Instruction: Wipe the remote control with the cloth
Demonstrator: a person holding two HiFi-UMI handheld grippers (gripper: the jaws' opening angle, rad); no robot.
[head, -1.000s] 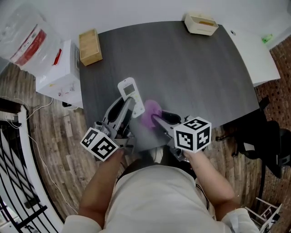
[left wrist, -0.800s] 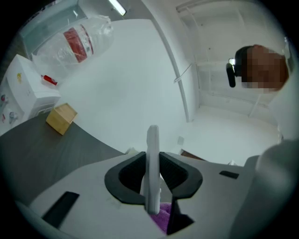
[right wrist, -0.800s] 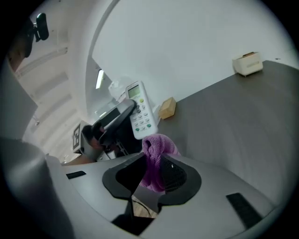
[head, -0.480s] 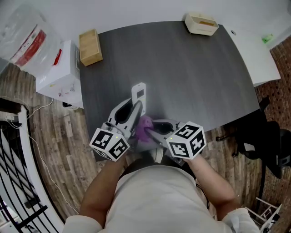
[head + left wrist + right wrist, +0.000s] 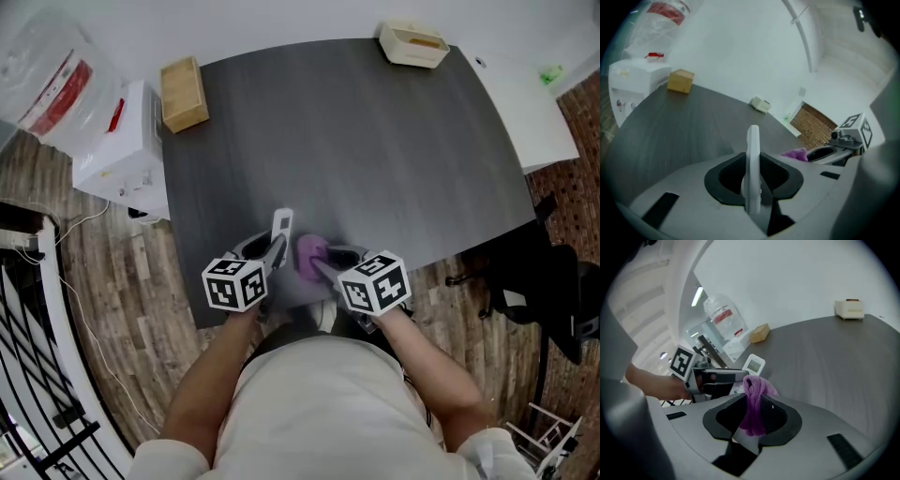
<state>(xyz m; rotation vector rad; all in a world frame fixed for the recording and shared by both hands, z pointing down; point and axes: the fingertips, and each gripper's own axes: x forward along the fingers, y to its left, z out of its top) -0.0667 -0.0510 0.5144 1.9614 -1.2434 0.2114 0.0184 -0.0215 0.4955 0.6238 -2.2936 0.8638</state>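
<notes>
1. The left gripper view shows the left claw [image 5: 752, 174] pinching the remote control [image 5: 753, 140] edge-on. The white body stands as a thin upright slab between the pads, and none of its face can be seen there.
2. The right gripper view supplies that face: a small screen on the remote, turned toward the camera. It also shows the right claw [image 5: 752, 411] pressed shut on the purple cloth [image 5: 755, 399], a bunch of which rises above the pads.
3. From that angle the cloth's top overlaps the remote's lower part. Whether the two touch cannot be told.
4. The head view alone shows the layout. Both claws sit close together over the near edge of the dark bench [image 5: 375, 141], with the cloth just to the right of the remote.
5. In the head view the marker cubes cover the hands and most of each claw, so neither grip can be read there.
6. No view shows whether the remote's lower end rests on the bench or is lifted off it.
7. A wooden block [image 5: 184, 94] and a cream box [image 5: 412, 44] stand well apart at the bench's far side, small in both gripper views.
8. The white dispenser [image 5: 122, 141] stands beside the bench, and its bottle [image 5: 723, 317] is cut off at the head view's corner.
</notes>
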